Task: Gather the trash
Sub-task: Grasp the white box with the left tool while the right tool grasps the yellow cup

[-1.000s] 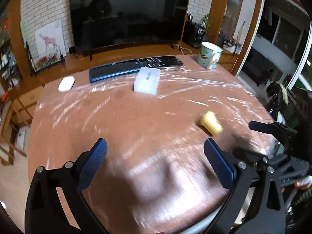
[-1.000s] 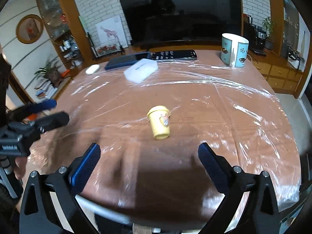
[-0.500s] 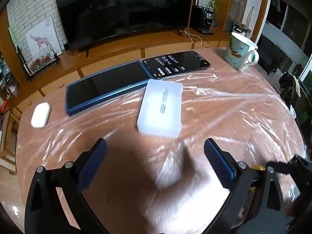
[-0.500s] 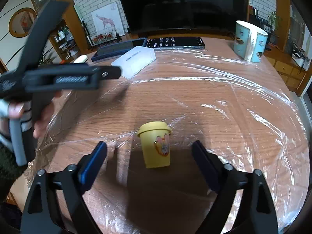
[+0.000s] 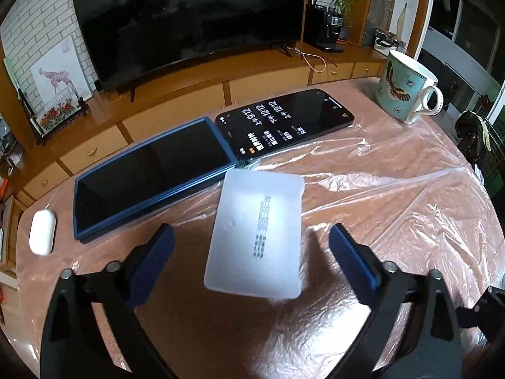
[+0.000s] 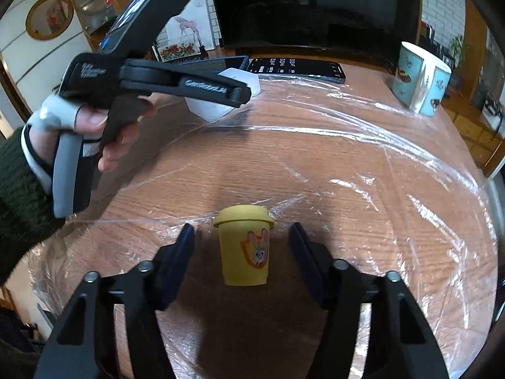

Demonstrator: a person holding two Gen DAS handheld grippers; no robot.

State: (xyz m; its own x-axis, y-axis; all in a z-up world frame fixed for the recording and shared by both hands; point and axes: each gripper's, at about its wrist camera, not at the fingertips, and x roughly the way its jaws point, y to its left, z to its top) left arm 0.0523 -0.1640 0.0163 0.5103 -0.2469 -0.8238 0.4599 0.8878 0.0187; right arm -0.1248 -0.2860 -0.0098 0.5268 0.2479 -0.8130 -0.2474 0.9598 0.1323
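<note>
Wrinkled clear plastic film point(image 6: 363, 164) covered the round wooden table point(image 6: 284, 158), throwing glare that blurred the grain and hid where the film ended near the far rim. Behind it a dark television point(image 5: 189, 22) stood on a low wooden cabinet, its screen showing only dim reflections. The right gripper point(image 6: 242, 254) pointed down at a small yellow cup point(image 6: 244, 246) with a lid and a cartoon sticker, standing upright near the table's near edge; its jaws were closing, the cup between the blue pads with a gap visible on both sides, not yet pressed. The left gripper point(image 5: 252, 252) was closing as well, though set wide, around a flat frosted white plastic box point(image 5: 257, 237) with rounded corners and smeared dark print that could not be read; its near end looked slightly blurred and neither pad touched it. In the right wrist view the person's left hand point(image 6: 94, 129), in a dark knitted sleeve, held that tool, which covered part of the box. Just beyond the box lay a blue-edged tablet point(image 5: 148, 177) and a lit phone point(image 5: 284, 123), touching end to end. A white oval case point(image 5: 42, 232) sat at the left edge, and a patterned mug point(image 5: 407, 91) stood far right. Bare film lay open between cup and box.
</note>
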